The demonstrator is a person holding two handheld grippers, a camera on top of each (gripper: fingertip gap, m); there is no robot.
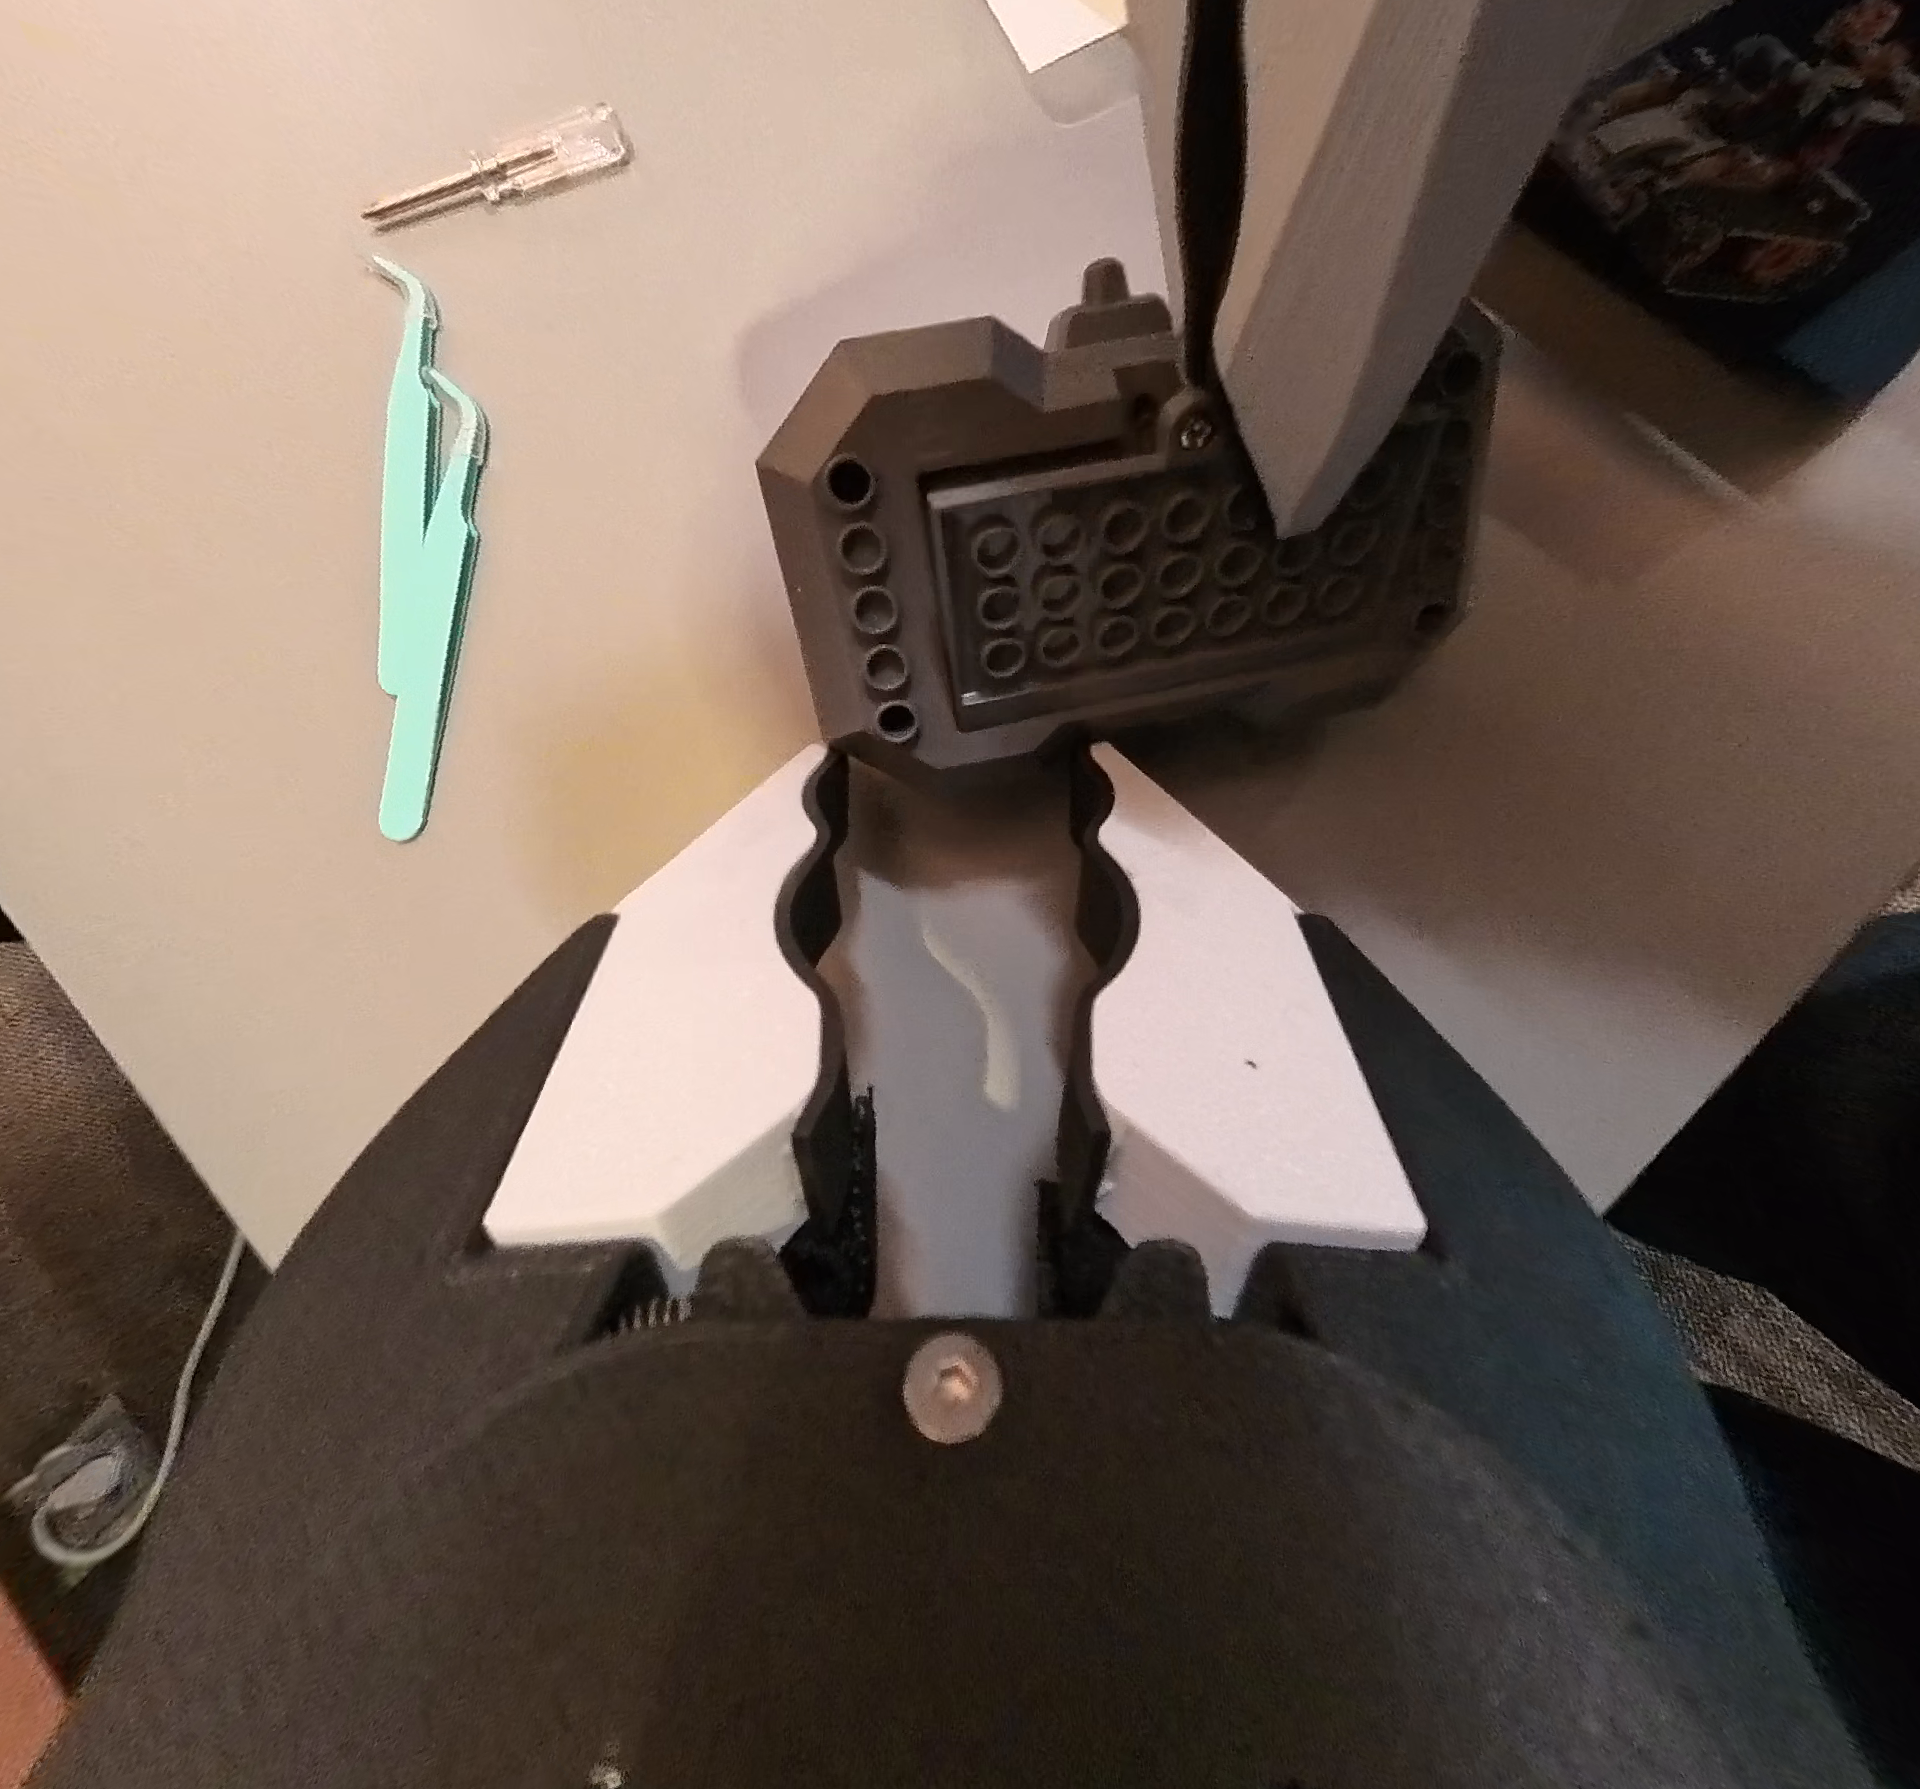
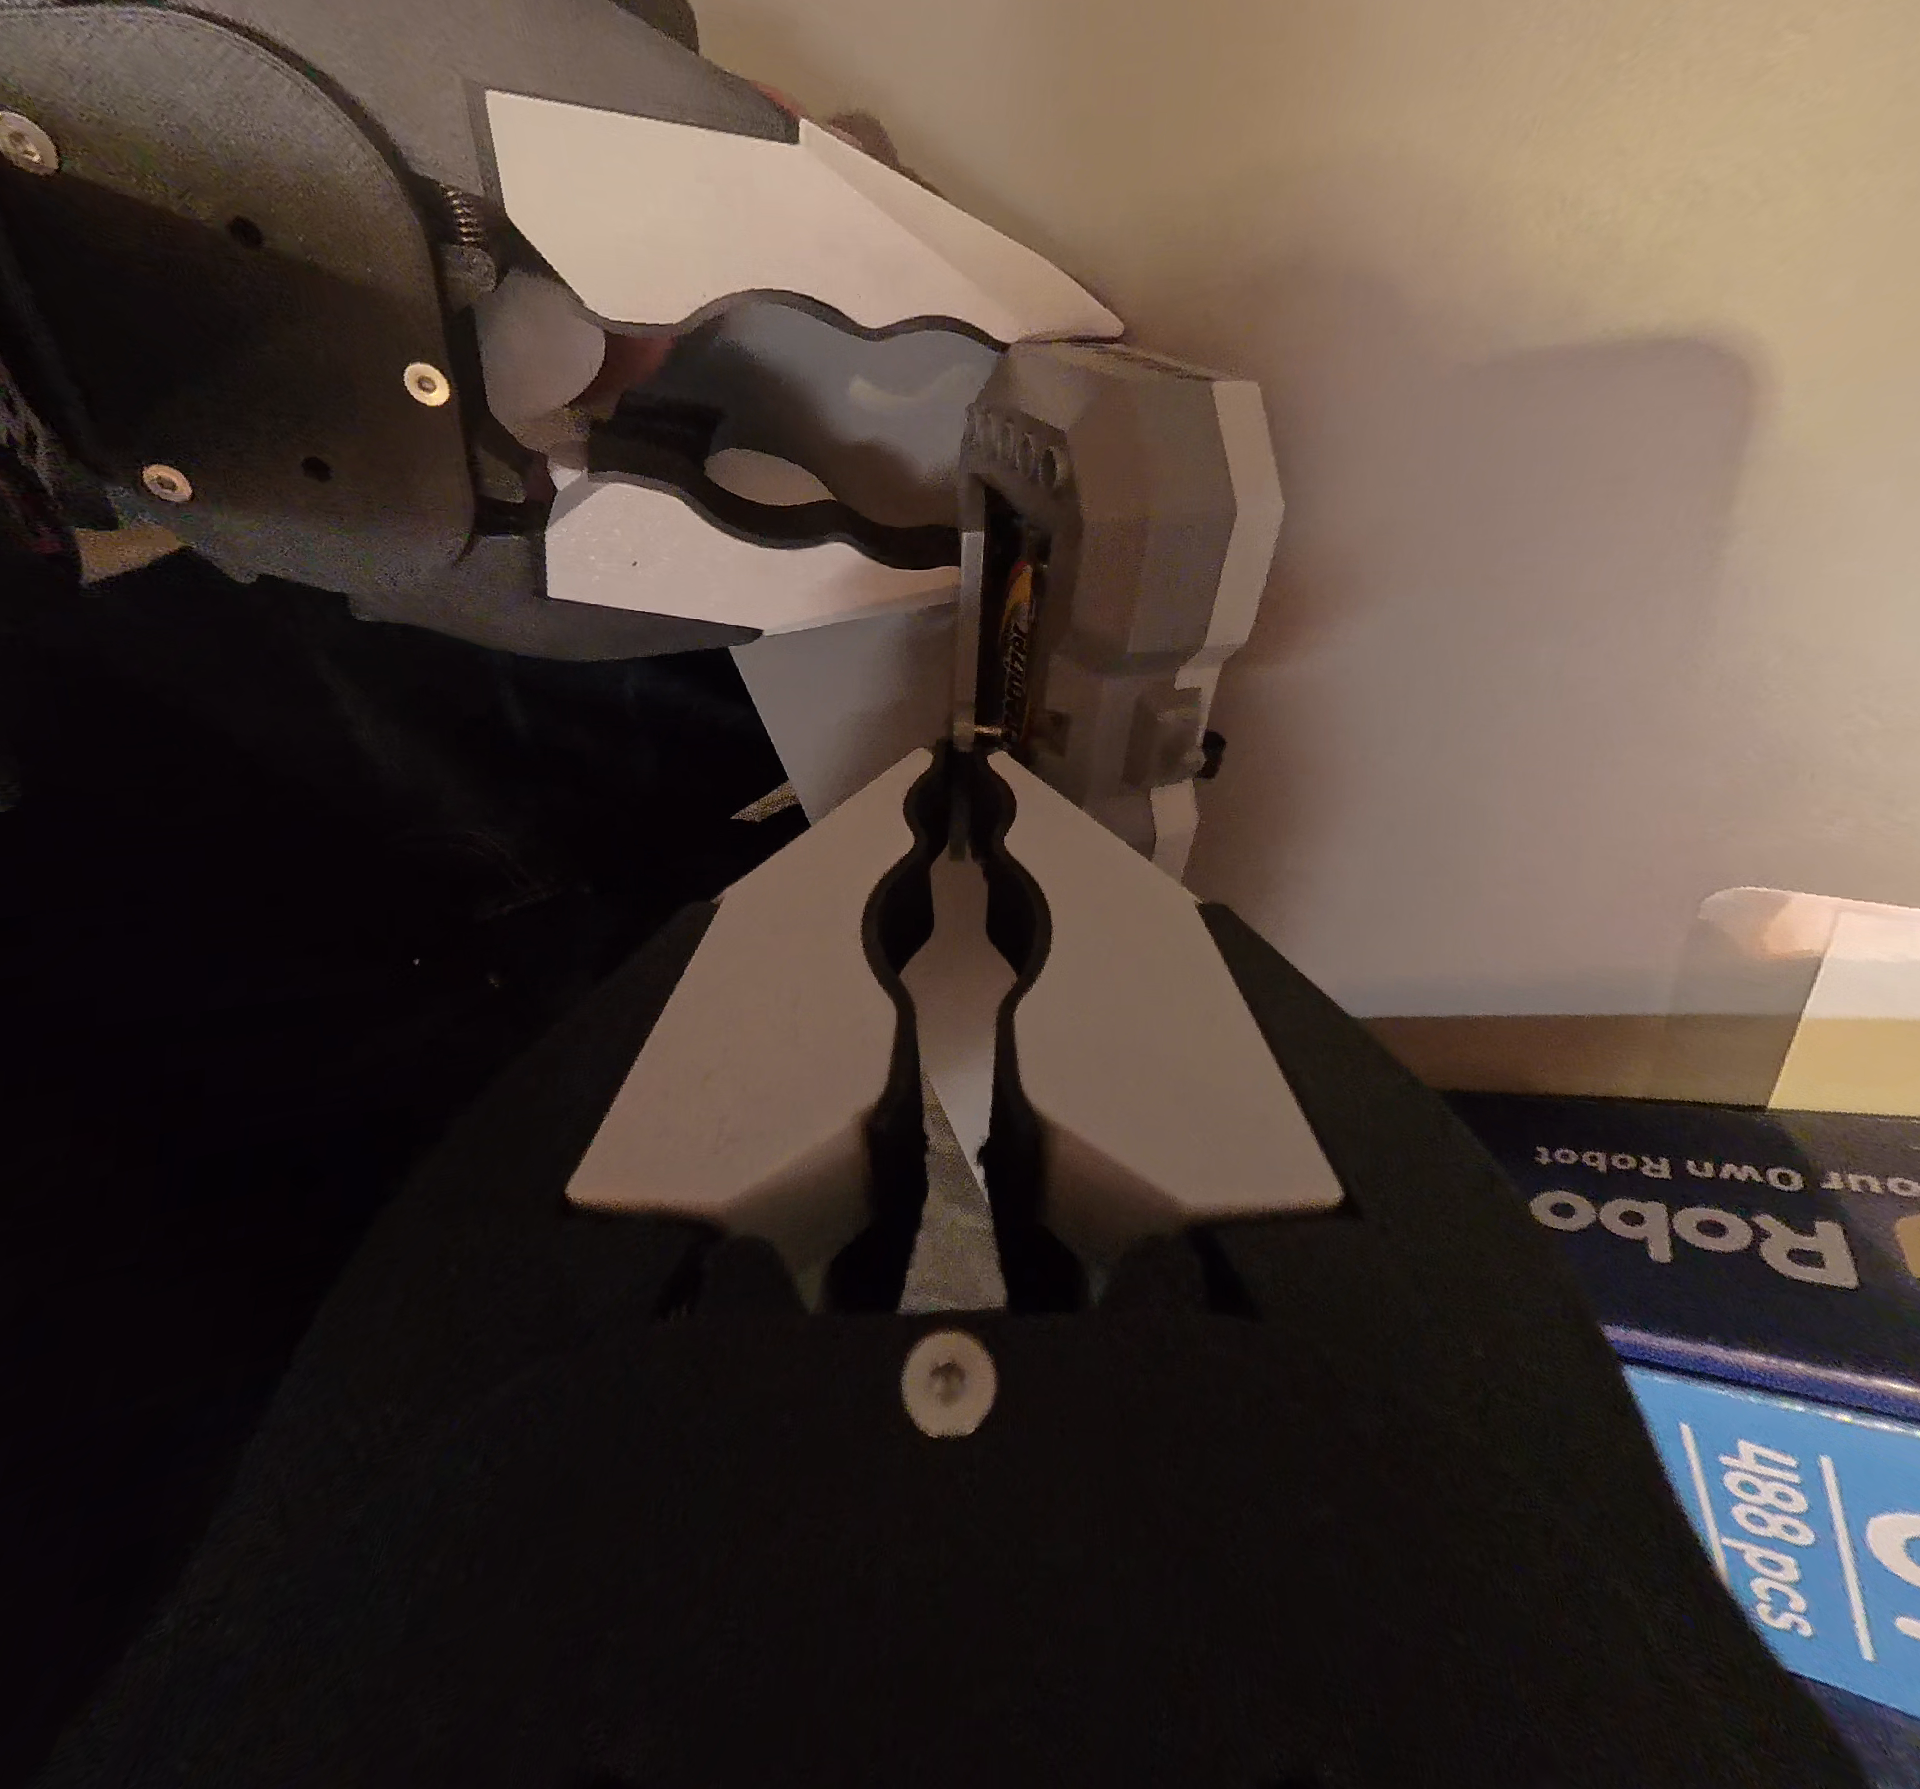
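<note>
Left wrist view: left tool grips the grey battery box; right tool pinches its cover.

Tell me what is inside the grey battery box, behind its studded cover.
In the right wrist view the studded cover stands slightly open from the grey battery box, and one battery shows in the gap. The cover hides the rest of the compartment, so further batteries cannot be seen.
</note>
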